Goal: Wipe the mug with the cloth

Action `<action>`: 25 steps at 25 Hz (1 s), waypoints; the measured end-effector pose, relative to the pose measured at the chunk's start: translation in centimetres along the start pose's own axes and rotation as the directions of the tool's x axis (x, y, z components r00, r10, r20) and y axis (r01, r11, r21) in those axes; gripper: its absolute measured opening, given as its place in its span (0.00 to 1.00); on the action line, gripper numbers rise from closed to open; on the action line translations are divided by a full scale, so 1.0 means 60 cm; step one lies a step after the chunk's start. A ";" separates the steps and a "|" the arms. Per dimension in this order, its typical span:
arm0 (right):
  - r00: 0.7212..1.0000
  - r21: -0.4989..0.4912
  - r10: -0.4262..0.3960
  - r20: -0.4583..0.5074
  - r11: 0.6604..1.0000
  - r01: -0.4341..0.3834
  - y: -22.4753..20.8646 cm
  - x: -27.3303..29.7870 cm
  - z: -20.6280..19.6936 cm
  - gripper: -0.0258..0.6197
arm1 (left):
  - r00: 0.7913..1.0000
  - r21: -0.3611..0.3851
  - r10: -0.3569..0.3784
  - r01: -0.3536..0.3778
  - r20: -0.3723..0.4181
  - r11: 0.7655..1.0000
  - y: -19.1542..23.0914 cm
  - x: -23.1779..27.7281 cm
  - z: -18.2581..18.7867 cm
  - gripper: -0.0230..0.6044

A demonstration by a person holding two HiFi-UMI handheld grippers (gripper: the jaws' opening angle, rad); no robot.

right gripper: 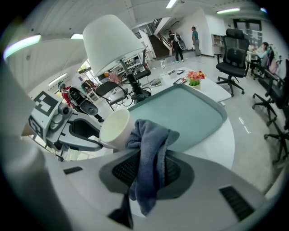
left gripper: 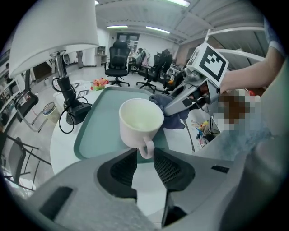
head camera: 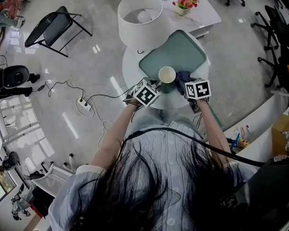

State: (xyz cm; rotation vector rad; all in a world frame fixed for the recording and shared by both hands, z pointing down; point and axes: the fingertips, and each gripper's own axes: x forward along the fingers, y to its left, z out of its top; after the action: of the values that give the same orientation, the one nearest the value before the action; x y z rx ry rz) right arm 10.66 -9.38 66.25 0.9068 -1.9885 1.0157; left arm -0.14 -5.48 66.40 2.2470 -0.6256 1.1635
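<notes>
over the tray (head camera: pixel 181 48), the left gripper (left gripper: pixel 145 155) has its jaws pinched narrow on the handle of the mug (left gripper: pixel 141 118), holding it up off the surface. the right gripper (right gripper: pixel 151 157) has its jaws clamped on the cloth (right gripper: pixel 151 144), whose bunched end touches the mug's outer wall. to wipe well, hold the handle firmly, sweep the cloth round the wall and rim, and turn the mug so no side is missed.
</notes>
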 end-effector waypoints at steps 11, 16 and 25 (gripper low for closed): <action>1.000 -0.066 0.010 -0.026 0.998 -0.012 0.012 0.004 0.000 0.18 | 0.993 0.188 -0.001 0.023 -0.117 0.982 0.041 -0.010 -0.013 0.24; 1.000 -0.086 0.007 -0.026 0.996 -0.009 0.020 0.003 0.004 0.18 | 0.995 0.141 0.037 -0.024 -0.094 0.990 0.068 -0.016 -0.003 0.24; 1.000 -0.069 0.012 -0.019 0.998 -0.013 0.022 0.006 0.004 0.18 | 0.995 0.173 0.098 -0.102 0.028 0.980 0.061 -0.045 0.029 0.24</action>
State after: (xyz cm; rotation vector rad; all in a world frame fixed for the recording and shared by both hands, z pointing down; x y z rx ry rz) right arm 9.36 -9.13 65.96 0.8455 -2.0037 0.9531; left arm -2.75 -8.93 64.18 2.3990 -0.6748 1.2914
